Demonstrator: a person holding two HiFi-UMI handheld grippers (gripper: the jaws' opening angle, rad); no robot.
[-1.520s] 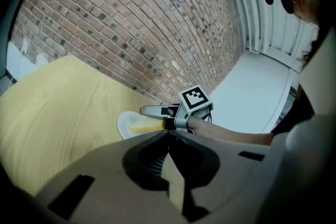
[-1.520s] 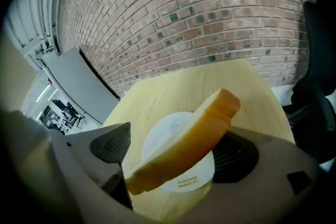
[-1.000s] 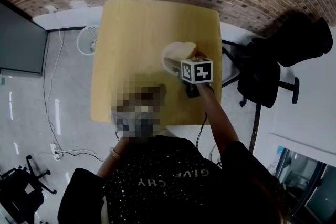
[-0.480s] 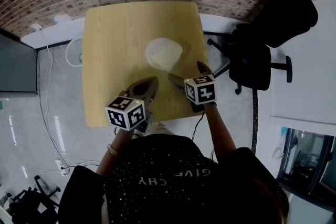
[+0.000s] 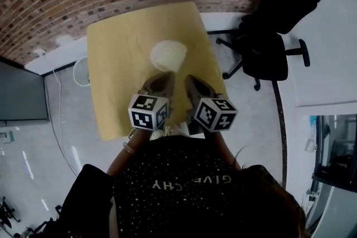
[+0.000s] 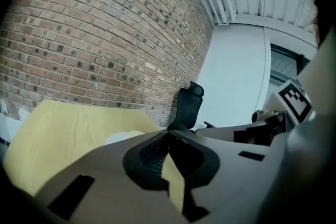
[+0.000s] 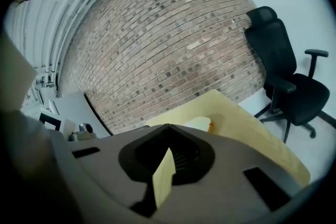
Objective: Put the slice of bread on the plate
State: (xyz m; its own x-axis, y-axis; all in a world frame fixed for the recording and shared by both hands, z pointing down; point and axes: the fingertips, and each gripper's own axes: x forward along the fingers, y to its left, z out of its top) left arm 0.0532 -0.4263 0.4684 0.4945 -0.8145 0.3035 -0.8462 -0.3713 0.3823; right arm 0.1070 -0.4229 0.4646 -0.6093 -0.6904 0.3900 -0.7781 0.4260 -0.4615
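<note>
1 table, 1 plate, 1 chair, 2 grippers

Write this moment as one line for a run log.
left gripper: jaws shut, empty | right gripper: jaws shut, empty | bread: on plate | plate: on table, beyond both grippers

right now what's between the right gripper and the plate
Only a bare stretch of the yellow table lies between the right gripper and the plate; the head view shows it.
</note>
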